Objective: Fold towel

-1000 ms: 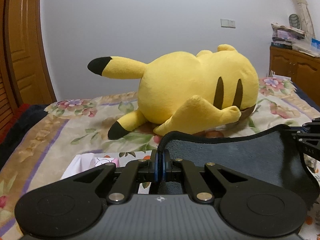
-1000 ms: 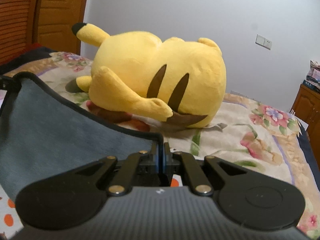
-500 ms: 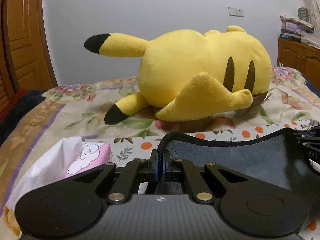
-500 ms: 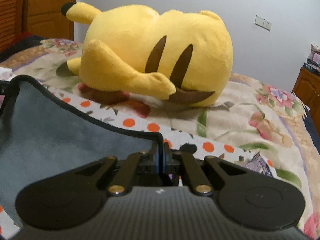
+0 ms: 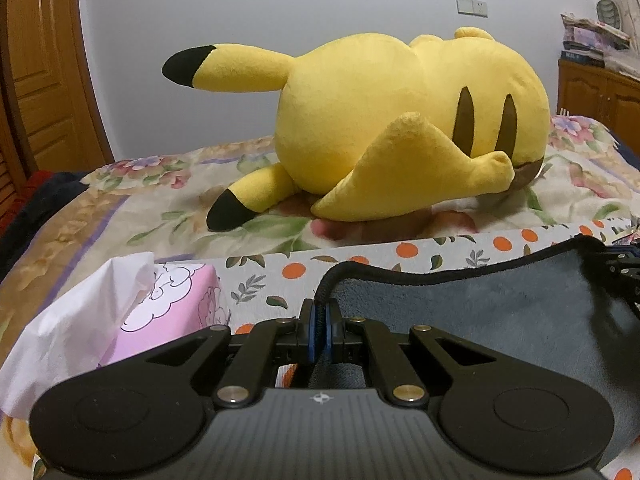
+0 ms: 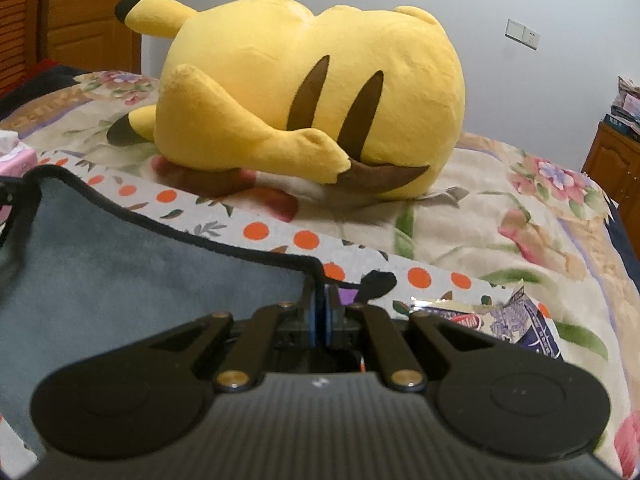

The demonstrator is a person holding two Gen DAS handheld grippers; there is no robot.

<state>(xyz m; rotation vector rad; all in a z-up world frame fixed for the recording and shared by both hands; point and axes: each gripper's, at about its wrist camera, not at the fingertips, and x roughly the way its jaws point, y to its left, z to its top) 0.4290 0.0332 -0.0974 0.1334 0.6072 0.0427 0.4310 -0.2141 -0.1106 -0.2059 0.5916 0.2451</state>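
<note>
A grey towel (image 5: 480, 312) with a black hem hangs stretched between my two grippers, just above an orange-dotted cloth (image 5: 384, 256). My left gripper (image 5: 319, 312) is shut on the towel's left top corner. My right gripper (image 6: 320, 300) is shut on the right top corner, with the towel (image 6: 132, 280) spreading to its left. The right gripper's tip also shows at the right edge of the left wrist view (image 5: 624, 264). The towel's lower part is hidden behind the gripper bodies.
A large yellow plush toy (image 5: 400, 128) lies on the flowered bedspread (image 6: 500, 208) just beyond the dotted cloth. A pink tissue box (image 5: 168, 304) sits at the left. A printed wrapper (image 6: 516, 316) lies at the right. A wooden cabinet (image 5: 600, 84) stands far right.
Both grippers have moved forward and lower with the towel held between them. The plush toy looms nearer, and the dotted cloth and tissue box have come into fuller view.
</note>
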